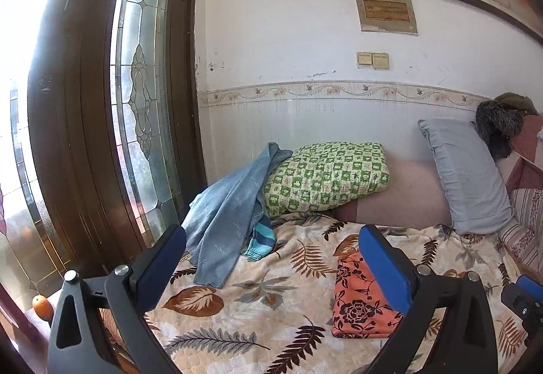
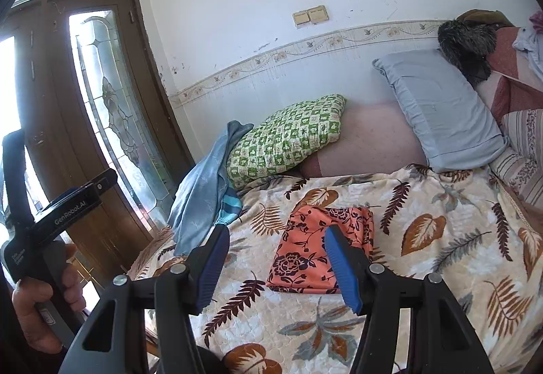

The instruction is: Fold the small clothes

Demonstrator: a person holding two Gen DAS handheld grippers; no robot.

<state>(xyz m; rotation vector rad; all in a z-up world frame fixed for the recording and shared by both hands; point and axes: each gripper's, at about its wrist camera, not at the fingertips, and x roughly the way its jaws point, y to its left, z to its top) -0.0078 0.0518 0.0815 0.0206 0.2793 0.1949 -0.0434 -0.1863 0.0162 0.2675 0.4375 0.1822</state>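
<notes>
both grippers, left gripper (image 1: pixel 276 267) and right gripper (image 2: pixel 276 267), hovering released, gripping nothing. folded orange floral cloth (image 2: pixel 322 251) lying just ahead on leaf-print blanket (image 2: pixel 441 238). blue sweater (image 1: pixel 227 214) slumping against green checked pillow (image 1: pixel 325 179) beyond, far left.

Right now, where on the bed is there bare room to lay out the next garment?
Free: the leaf-print blanket right of the folded orange floral garment, up to the grey pillow, and the near strip before it. Crowded: the far left corner, with the blue sweater against the green checked pillow.
</notes>
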